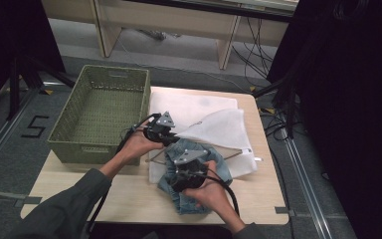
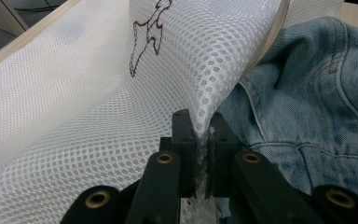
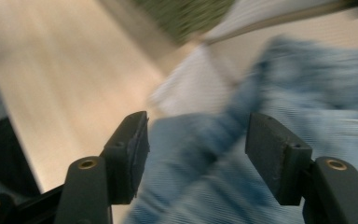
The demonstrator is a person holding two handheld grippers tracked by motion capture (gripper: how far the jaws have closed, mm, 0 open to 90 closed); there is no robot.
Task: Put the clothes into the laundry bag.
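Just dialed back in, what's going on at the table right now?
A person works two grippers over a mesh bag and denim jeans. The left gripper is shut on the bag's edge, lifting it open beside the jeans. The right gripper is open, jaws wide over the denim, nothing gripped; its view is motion-blurred. A green basket sits at the left.

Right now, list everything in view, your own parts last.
basket: one, green, woven, on the table's far left corner.
mesh bag: one, white, lying across the middle of the table, its near edge lifted.
jeans: one pair, pale blue denim, bunched at the near middle, partly under the bag's lifted edge.
table: one, light wood.
left gripper: one, black, shut on the bag's edge.
right gripper: one, black, jaws open over the jeans; its view is blurred.
hands: two, left hand, right hand, dark sleeves.
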